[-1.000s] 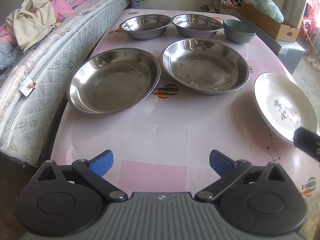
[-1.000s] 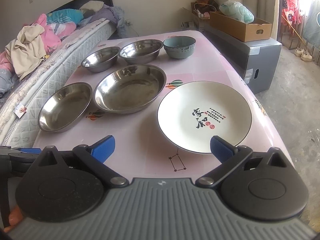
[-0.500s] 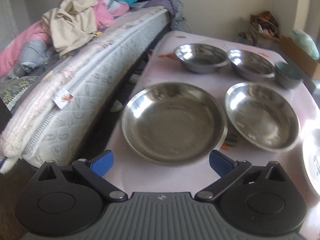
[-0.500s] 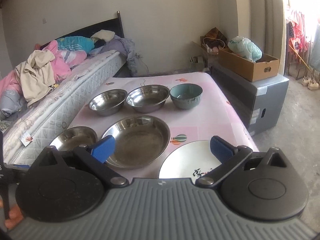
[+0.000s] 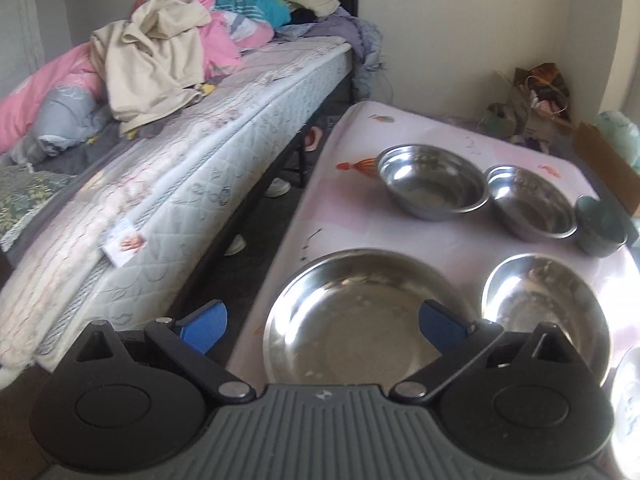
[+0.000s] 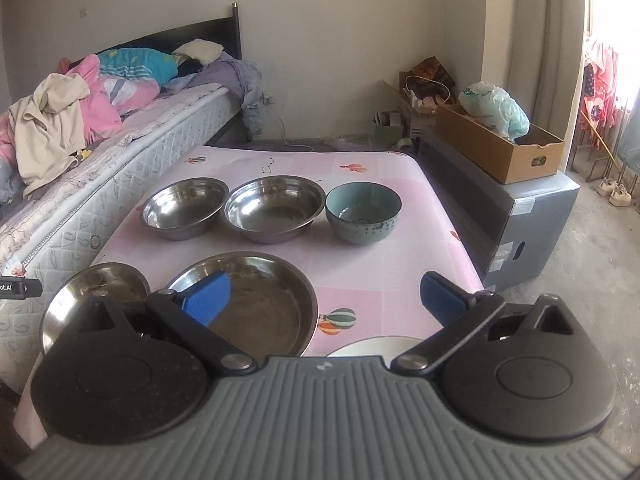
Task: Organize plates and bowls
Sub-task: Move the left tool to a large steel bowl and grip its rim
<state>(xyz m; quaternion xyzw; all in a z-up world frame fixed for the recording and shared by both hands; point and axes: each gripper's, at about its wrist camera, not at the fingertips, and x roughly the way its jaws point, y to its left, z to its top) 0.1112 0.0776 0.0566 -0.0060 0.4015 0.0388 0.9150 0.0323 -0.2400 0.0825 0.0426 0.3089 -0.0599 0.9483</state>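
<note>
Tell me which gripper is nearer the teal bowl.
Right, as best I can judge. The right gripper is open, facing the teal bowl over the second steel plate. The left gripper, also open, sits at the leftmost steel plate, diagonally opposite the bowl.

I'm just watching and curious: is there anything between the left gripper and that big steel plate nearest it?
Nothing visible. The left gripper is open and empty, and the steel plate lies right ahead of it near the table edge, with only bare tabletop around its rim. The other plate sits beside it, not in the path.
</note>
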